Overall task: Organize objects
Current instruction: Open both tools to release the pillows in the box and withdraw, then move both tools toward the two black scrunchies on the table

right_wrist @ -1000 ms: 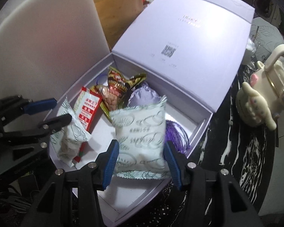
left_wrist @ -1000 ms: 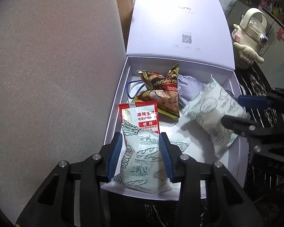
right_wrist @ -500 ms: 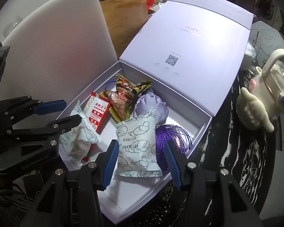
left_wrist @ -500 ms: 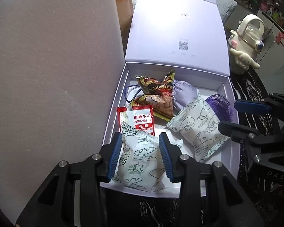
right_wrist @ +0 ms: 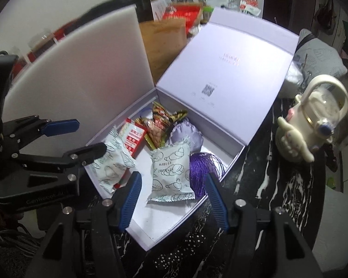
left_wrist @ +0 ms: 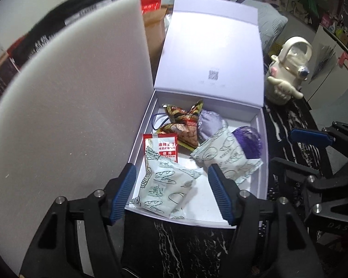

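Judged from how things lie, most of the sorting looks done: the pale lilac cardboard gift box [left_wrist: 136, 153], its hinged lid [left_wrist: 211, 53] standing open toward 12 o'clock, already holds every loose item in view; nothing else that plainly belongs in it shows on the black white-veined marble tabletop [left_wrist: 188, 243], so what may remain is tidying the contents or shutting the lid, though that is only a guess.

In the left wrist view, a white bread-printed snack pouch [left_wrist: 167, 185] lies at the box's 6 o'clock edge, with a red-and-white seasoning sachet [left_wrist: 161, 147] partly under it toward 12 o'clock; a second white bread-printed pouch [left_wrist: 227, 157] sits at 3 o'clock, overlapping a purple thread tassel [left_wrist: 249, 142]; a pair of brown-and-gold foil snack packets [left_wrist: 185, 125] and a lilac satin pouch [left_wrist: 210, 124] fill the far end.

The left gripper [left_wrist: 171, 192] hangs above the near rim, its blue-padded jaws spread wide on either side of the first pouch without touching it; it holds nothing. The right gripper [right_wrist: 171, 199] is likewise spread and empty, poised over the box's near corner, framing the second pouch and the tassel. Both point forward and down into the box; the cream character-shaped kettle [right_wrist: 313, 125] stands outside at 2 o'clock, and a white foam board [left_wrist: 65, 106] leans at 9 o'clock.
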Action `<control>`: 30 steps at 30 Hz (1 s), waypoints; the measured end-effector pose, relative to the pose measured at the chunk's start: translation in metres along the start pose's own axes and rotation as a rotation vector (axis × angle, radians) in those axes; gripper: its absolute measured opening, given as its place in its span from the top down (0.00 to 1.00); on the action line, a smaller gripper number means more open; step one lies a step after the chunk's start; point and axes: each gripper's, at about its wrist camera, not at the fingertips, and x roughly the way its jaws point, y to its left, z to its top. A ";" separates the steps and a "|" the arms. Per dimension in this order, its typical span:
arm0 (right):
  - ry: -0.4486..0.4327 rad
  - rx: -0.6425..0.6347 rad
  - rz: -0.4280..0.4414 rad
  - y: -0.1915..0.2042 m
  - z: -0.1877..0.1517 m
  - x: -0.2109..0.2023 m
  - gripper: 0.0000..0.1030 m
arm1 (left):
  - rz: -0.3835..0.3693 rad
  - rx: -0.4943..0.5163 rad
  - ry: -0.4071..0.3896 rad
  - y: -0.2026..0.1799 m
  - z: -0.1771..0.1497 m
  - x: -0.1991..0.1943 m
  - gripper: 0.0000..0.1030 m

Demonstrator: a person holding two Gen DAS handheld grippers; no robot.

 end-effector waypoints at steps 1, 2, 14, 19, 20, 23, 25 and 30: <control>-0.010 -0.004 -0.002 0.000 -0.001 -0.006 0.41 | 0.003 -0.003 -0.007 -0.002 -0.001 -0.006 0.38; -0.020 -0.008 -0.006 0.000 -0.001 -0.012 0.41 | 0.004 -0.007 -0.012 -0.004 -0.001 -0.010 0.38; -0.092 -0.069 0.010 -0.010 -0.009 -0.064 0.35 | 0.028 -0.086 -0.080 -0.031 -0.014 -0.064 0.34; -0.105 -0.113 0.019 -0.015 -0.017 -0.079 0.34 | 0.044 -0.122 -0.101 -0.046 -0.021 -0.081 0.31; -0.107 -0.122 0.023 -0.016 -0.019 -0.082 0.34 | 0.047 -0.128 -0.101 -0.049 -0.023 -0.084 0.31; -0.109 -0.147 0.037 -0.021 -0.026 -0.090 0.34 | 0.055 -0.154 -0.100 -0.062 -0.032 -0.092 0.30; -0.109 -0.167 0.047 -0.024 -0.031 -0.095 0.34 | 0.059 -0.169 -0.099 -0.070 -0.038 -0.096 0.30; -0.111 -0.206 0.075 -0.034 -0.044 -0.108 0.34 | 0.076 -0.204 -0.093 -0.092 -0.052 -0.105 0.30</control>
